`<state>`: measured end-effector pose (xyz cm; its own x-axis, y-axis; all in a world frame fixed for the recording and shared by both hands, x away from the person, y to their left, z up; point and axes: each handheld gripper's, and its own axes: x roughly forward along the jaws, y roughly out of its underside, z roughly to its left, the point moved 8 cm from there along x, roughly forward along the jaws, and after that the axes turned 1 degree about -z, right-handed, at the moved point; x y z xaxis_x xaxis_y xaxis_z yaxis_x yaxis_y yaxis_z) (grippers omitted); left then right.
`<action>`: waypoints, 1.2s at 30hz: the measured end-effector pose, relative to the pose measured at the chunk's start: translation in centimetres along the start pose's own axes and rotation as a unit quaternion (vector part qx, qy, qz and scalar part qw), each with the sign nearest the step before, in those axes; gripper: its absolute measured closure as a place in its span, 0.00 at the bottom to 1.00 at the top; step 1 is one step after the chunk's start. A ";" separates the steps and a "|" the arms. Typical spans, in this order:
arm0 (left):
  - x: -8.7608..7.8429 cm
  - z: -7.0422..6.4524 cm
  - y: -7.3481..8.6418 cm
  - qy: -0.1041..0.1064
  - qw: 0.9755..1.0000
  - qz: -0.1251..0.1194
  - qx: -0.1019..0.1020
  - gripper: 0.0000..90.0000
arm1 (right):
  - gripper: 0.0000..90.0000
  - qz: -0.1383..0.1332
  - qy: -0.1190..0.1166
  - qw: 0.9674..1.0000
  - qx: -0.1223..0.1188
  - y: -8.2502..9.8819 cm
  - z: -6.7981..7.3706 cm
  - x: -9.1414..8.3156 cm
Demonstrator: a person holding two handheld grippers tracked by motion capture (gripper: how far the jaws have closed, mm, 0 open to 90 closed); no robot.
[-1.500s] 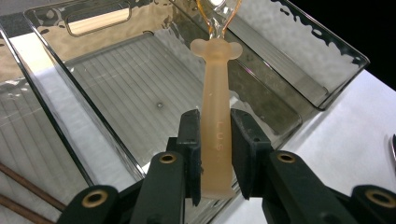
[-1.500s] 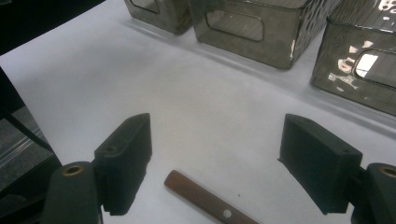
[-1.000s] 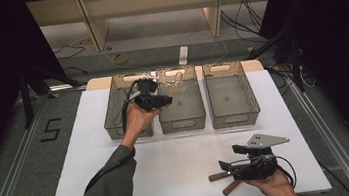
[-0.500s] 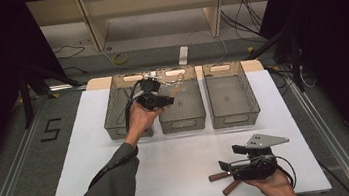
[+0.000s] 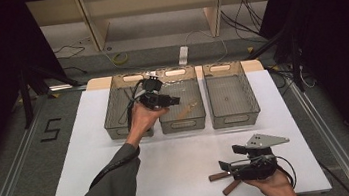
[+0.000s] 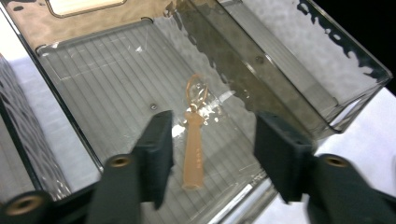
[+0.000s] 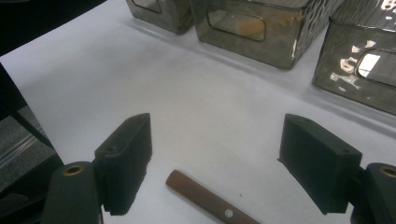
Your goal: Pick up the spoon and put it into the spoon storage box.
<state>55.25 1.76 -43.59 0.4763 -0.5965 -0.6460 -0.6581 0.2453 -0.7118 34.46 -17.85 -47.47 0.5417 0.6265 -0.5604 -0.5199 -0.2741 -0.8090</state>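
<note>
White desk under the lights, 3 clear bins lined up along its far edge.

Left claw (image 6: pixel 210 154) hangs over the middle bin (image 5: pixel 182 122), and its jaws have just been opening, now standing apart with nothing pressed between them; the tan wooden spoon (image 6: pixel 194 140) lies flat on the ribbed floor of that middle bin, right below the gap and touching neither pad. From the high view the spoon (image 5: pixel 184 111) sits toward the middle bin's right wall, with the left bin (image 5: pixel 115 128) and the right bin (image 5: pixel 232 116) flanking it. Well in front of the middle bin, near the desk's close edge, the right claw (image 7: pixel 215 163) is spread wide, gripping nothing, with a brown-handled utensil (image 7: pixel 208 198) lying on the desk between its jaws, untouched by either pad. A second brown handle (image 5: pixel 217 176) lies just beside it.
</note>
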 end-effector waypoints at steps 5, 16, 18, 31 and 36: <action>-1.7 -0.8 -0.3 0.013 1.000 -0.012 0.002 0.35 | 0.29 0.000 0.001 1.000 -0.001 0.0 0.1 0.0; -6.1 -1.3 2.6 0.028 0.998 -0.055 0.012 0.27 | 0.29 0.001 0.002 1.000 0.000 0.0 0.1 0.1; -6.3 -1.1 3.1 0.023 0.998 -0.048 0.015 0.25 | 0.29 0.004 0.001 1.000 0.000 0.0 0.2 0.2; -8.4 -2.3 6.2 0.017 0.996 -0.074 0.045 0.20 | 0.31 0.009 0.010 1.000 -0.007 0.2 0.4 0.3; -8.6 -3.1 7.9 0.022 0.995 -0.073 0.063 0.20 | 0.34 0.010 0.016 1.000 -0.002 0.2 0.2 0.4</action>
<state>44.13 6.46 -42.81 0.5338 -0.6645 -0.5230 -0.5048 0.2459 -0.8275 34.43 -17.51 -47.82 0.5530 0.5969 -0.5814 -0.5283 -0.2884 -0.7986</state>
